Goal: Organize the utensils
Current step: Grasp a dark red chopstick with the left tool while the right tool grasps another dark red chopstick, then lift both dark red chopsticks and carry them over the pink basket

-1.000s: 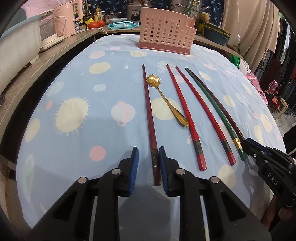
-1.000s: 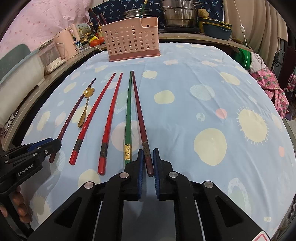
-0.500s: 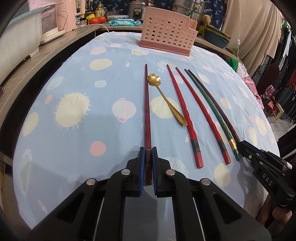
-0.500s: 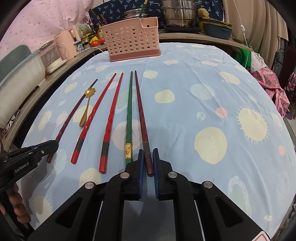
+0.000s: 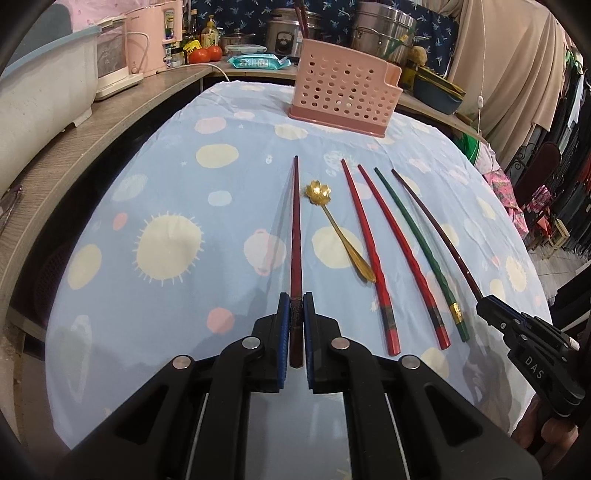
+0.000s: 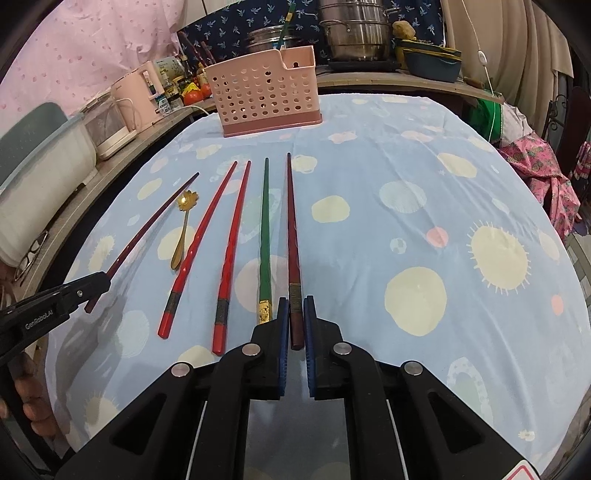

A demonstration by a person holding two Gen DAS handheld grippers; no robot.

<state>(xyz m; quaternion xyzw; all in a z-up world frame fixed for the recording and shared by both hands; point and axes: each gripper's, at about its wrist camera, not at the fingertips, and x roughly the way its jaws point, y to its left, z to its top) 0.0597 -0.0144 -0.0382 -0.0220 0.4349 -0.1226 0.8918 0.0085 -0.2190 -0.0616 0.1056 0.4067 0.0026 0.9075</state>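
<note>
My left gripper [image 5: 296, 299] is shut on the thick end of a dark red chopstick [image 5: 295, 236], tip raised off the cloth. My right gripper [image 6: 296, 301] is shut on a second dark red chopstick [image 6: 292, 229], also lifted. Between them on the cloth lie a gold flower spoon [image 5: 334, 229], two bright red chopsticks [image 5: 365, 240] [image 5: 402, 251] and a green chopstick [image 5: 424, 254]. The pink perforated utensil holder [image 5: 341, 96] stands at the table's far edge, also in the right wrist view [image 6: 266, 98]. The right gripper shows in the left view [image 5: 484, 306], the left gripper in the right view [image 6: 101, 282].
The table wears a light blue cloth with cream and pink spots [image 6: 424, 206]. A wooden counter [image 5: 92, 122] runs along the left with a pink kettle [image 5: 155, 37] and white appliances. Steel pots [image 6: 354, 29] and a blue bowl [image 6: 432, 62] stand behind the holder.
My left gripper closed on its dark red chopstick and raised it. My right gripper stayed shut on its chopstick and lifted it slightly. The other utensils did not move.
</note>
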